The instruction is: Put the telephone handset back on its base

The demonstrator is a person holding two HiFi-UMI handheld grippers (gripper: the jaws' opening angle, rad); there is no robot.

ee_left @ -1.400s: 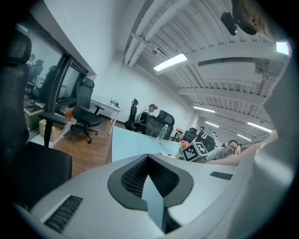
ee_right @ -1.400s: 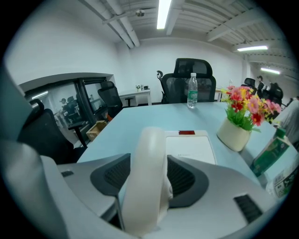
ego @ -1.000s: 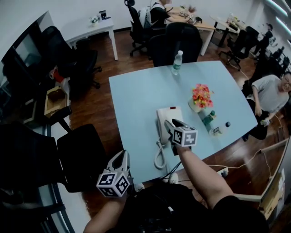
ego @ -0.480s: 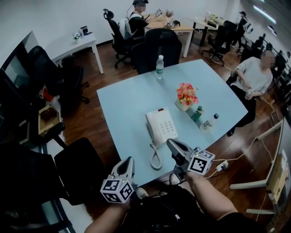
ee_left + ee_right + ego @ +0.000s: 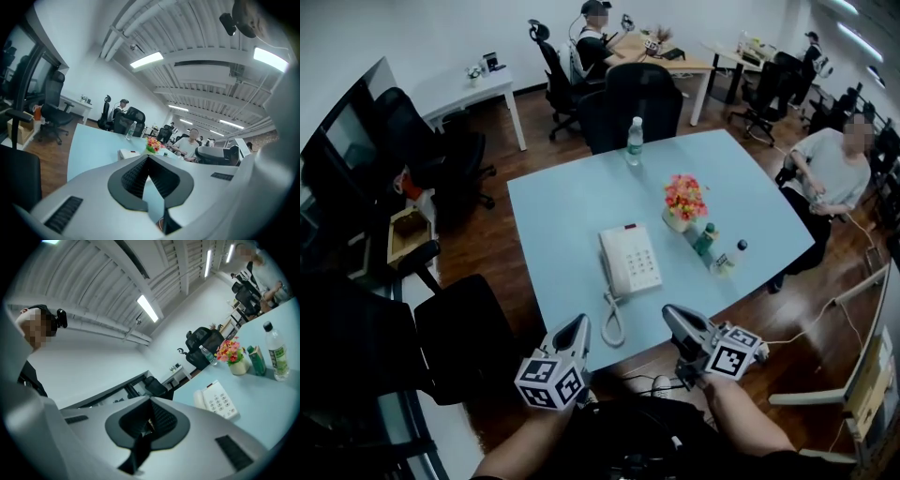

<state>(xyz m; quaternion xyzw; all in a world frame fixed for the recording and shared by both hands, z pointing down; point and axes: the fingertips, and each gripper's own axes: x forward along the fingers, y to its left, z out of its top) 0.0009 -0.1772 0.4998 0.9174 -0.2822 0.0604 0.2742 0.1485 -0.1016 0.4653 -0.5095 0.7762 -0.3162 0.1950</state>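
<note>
A white telephone [image 5: 637, 261] lies on the pale blue table [image 5: 572, 206], and its handset [image 5: 610, 265] rests along the left side of the base. The coiled cord [image 5: 611, 323] loops toward the near table edge. My left gripper [image 5: 580, 323] hovers at that edge, shut and empty, its jaws meeting at the tips [image 5: 149, 157]. My right gripper [image 5: 671, 314] is also shut with nothing in it [image 5: 151, 401], a hand's width this side of the phone. The right gripper view shows the telephone [image 5: 220, 403] ahead, handset [image 5: 200, 401] seated.
Behind the phone stand a flower pot [image 5: 685, 202], a green bottle [image 5: 704, 240] and a small clear bottle [image 5: 727, 258]. A water bottle [image 5: 635, 141] stands at the far edge. A black chair [image 5: 459, 333] is at the left, a seated person [image 5: 830, 173] at the right.
My right gripper was over the handset at the phone with jaws apart; it has pulled back to the near table edge and shut. The left gripper has stayed low by the edge.
</note>
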